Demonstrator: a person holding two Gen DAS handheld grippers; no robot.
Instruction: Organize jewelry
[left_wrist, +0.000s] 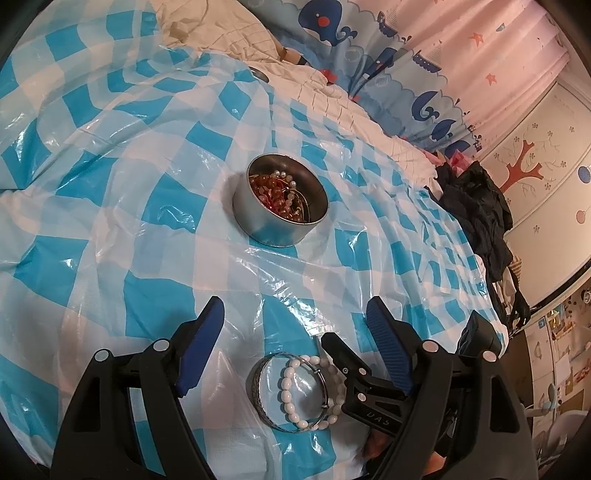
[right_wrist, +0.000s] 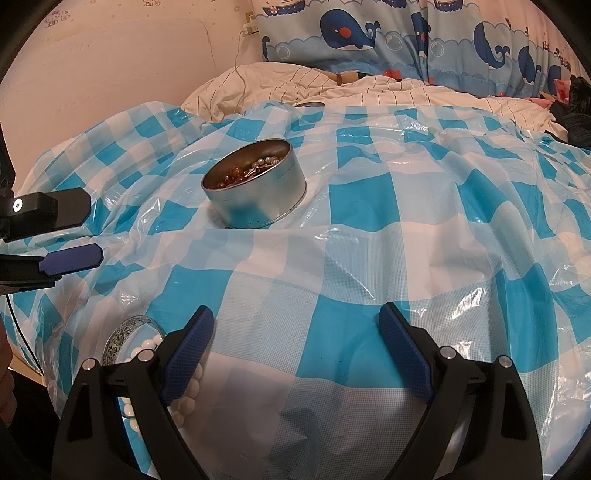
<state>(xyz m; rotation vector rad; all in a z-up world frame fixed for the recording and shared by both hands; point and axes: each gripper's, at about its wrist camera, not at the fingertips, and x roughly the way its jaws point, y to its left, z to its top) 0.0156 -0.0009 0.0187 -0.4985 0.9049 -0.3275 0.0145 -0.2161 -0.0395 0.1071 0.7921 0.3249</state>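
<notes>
A round metal tin (left_wrist: 280, 206) holds amber beads and pearls; it sits on the blue-and-white checked plastic sheet (left_wrist: 147, 221). It also shows in the right wrist view (right_wrist: 255, 192). A silver bangle (left_wrist: 258, 387) and a white bead bracelet (left_wrist: 291, 391) lie together on the sheet, low between my left gripper's (left_wrist: 295, 314) open fingers. My right gripper (right_wrist: 295, 321) is open and empty; the bangle (right_wrist: 118, 336) and white beads (right_wrist: 184, 402) lie behind its left finger. The right gripper's finger (left_wrist: 343, 354) sits next to the bracelets in the left wrist view.
The sheet covers a bed with a striped cream duvet (right_wrist: 369, 88). Whale-print curtains (right_wrist: 369, 33) hang behind. Dark clothes (left_wrist: 476, 206) lie at the bed's right edge. A cable (right_wrist: 240, 74) runs down from a wall socket.
</notes>
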